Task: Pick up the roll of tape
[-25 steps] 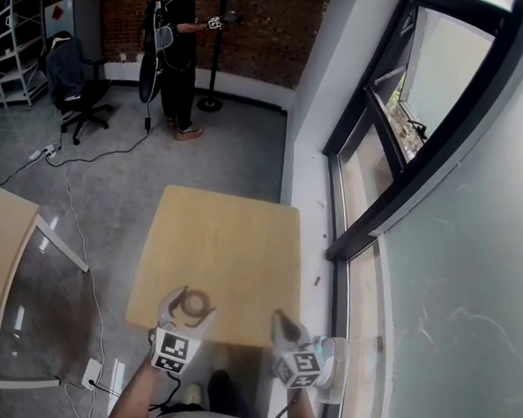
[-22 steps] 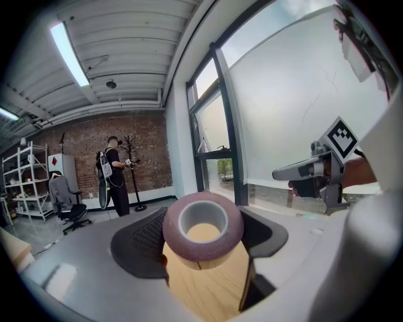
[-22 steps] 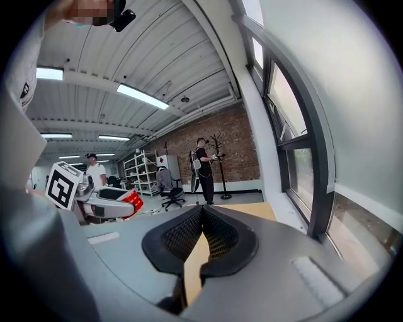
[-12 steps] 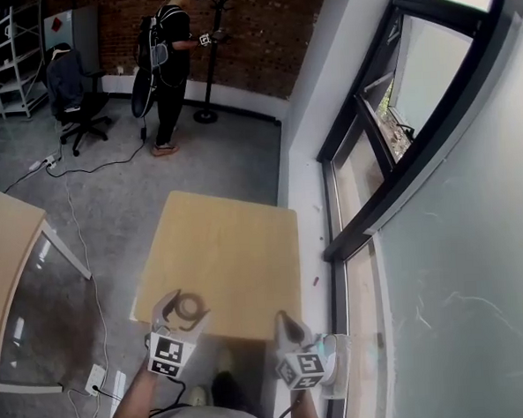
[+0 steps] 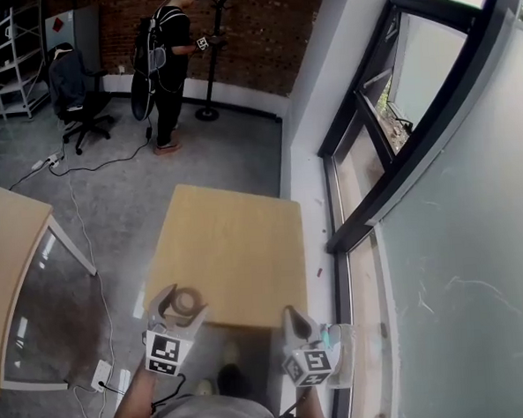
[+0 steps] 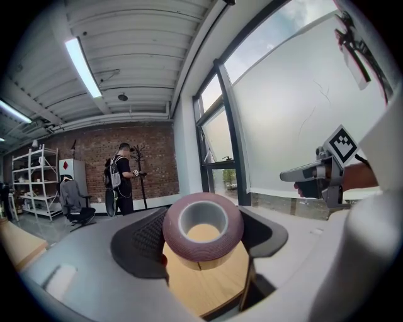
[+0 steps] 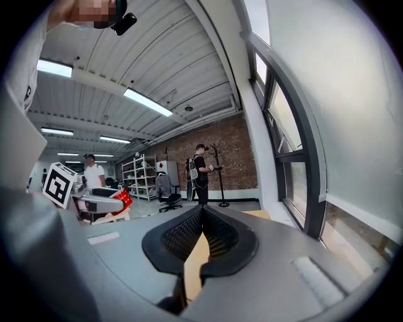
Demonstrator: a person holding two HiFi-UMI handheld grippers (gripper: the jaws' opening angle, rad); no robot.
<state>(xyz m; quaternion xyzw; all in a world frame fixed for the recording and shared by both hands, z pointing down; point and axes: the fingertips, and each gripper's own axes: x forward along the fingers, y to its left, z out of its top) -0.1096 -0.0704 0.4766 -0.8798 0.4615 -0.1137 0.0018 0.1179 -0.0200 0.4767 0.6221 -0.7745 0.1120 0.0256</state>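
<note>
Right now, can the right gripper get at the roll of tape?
Probably not easily: the left gripper clamps the roll of tape on both sides, and the right gripper is shut, apart from it.

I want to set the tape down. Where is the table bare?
The light wooden square table is bare from far edge to window side. Only its near left corner is crowded: the left tongs hold the dark red roll of tape there.

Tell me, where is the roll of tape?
In the head view's lower left, the roll of tape sits gripped in the left gripper, over the near edge of the wooden table.
</note>
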